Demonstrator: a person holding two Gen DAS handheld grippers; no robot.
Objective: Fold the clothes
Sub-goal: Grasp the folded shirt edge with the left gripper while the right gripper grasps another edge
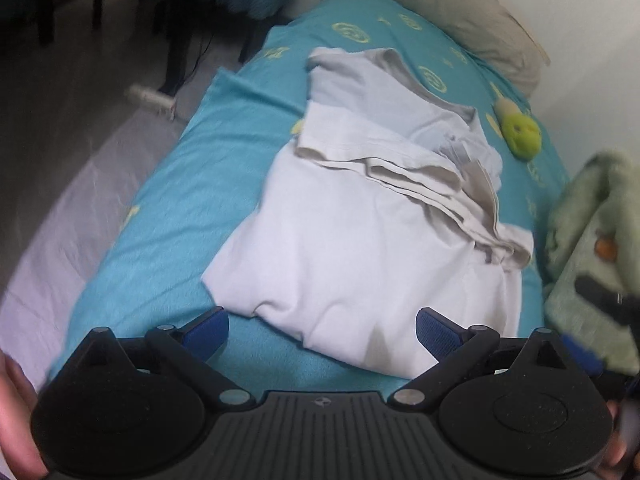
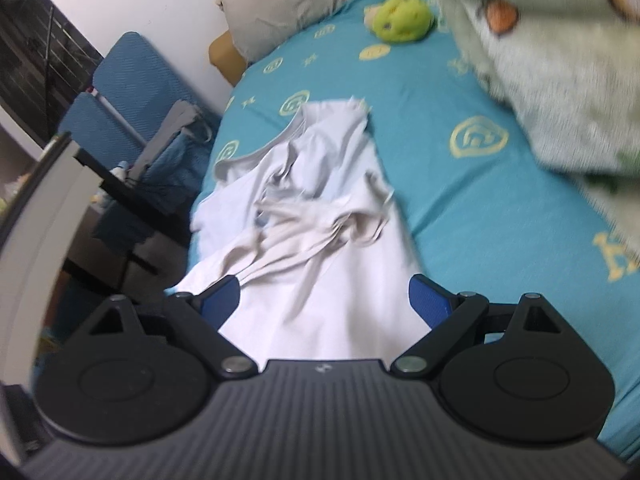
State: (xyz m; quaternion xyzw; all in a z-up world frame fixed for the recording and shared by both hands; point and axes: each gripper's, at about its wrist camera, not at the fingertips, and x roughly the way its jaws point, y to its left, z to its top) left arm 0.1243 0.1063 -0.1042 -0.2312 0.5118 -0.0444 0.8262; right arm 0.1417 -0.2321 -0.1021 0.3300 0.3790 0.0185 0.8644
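Blurring both views, motion is softening the folds of the pale shirt [image 1: 360, 248], and its near hem is slipping out of sight behind the right tongs [image 2: 324, 300]. The shirt is lying on the teal bed [image 1: 160, 232], its long axis running from the tongs toward the pillow [image 1: 472, 16], collar end pointing away. Left tongs [image 1: 322, 330] and right tongs are both standing apart, gripping nothing.
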